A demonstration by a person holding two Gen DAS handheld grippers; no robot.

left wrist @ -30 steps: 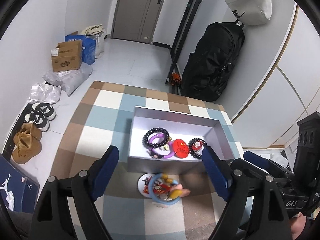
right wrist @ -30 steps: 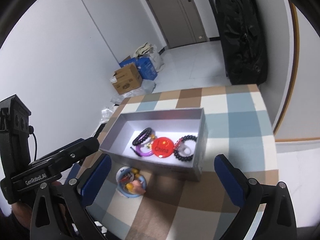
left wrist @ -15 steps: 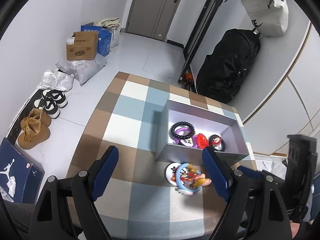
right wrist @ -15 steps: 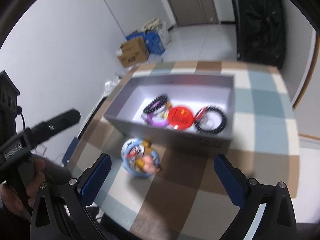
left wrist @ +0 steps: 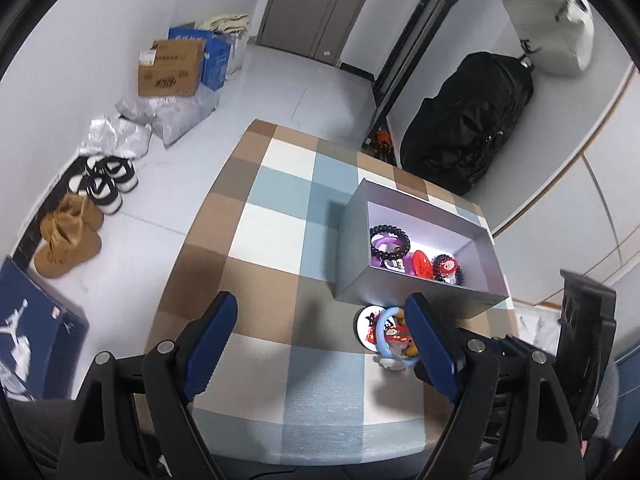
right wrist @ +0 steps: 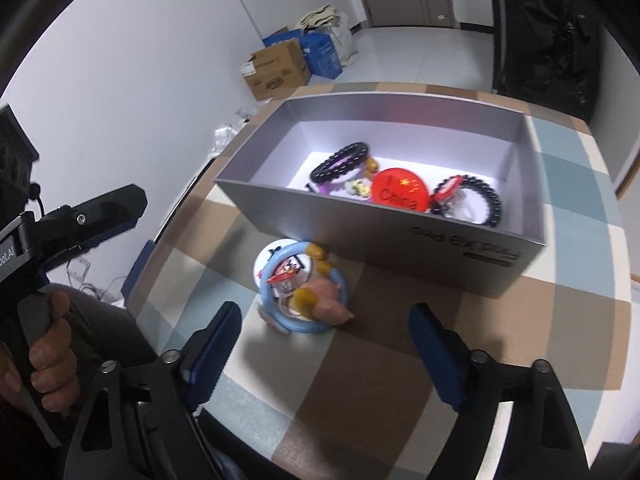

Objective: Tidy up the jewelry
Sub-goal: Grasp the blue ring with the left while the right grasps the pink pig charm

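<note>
Right wrist view looks down past the right gripper [right wrist: 324, 328], whose blue fingers [right wrist: 214, 344] are closing with nothing yet between the pads; both stand above the checked tablecloth [right wrist: 400, 360]. Just ahead of the left-hand finger, and slightly inside the gap, lies a small heap of jewelry: a light blue ring bracelet [right wrist: 308, 292] with amber beads, resting on a white round badge [right wrist: 280, 264] with a pinkish charm at its near edge. Beyond that heap, touching or nearly touching it, stands the grey box [right wrist: 400, 236], open at the top. Inside the box lie a black bead bracelet [right wrist: 340, 162] over a purple one, a red round badge [right wrist: 400, 194], and a second black bead bracelet [right wrist: 476, 200] towards the right wall. Far off to the left of the right gripper, a hand [right wrist: 48, 356] holds the handle of the other tool.

Left wrist view shows the left gripper [left wrist: 320, 340] with its fingers [left wrist: 212, 332] wide apart and empty, hanging over bare cloth. The blue ring bracelet [left wrist: 390, 336] sits just beyond its right-hand finger, partly hidden by it, and the grey box [left wrist: 400, 280] lies ahead and to the right. Shoes [left wrist: 104, 180], cardboard cartons [left wrist: 170, 68] and a black bag [left wrist: 468, 120] rest on the floor far ahead.
</note>
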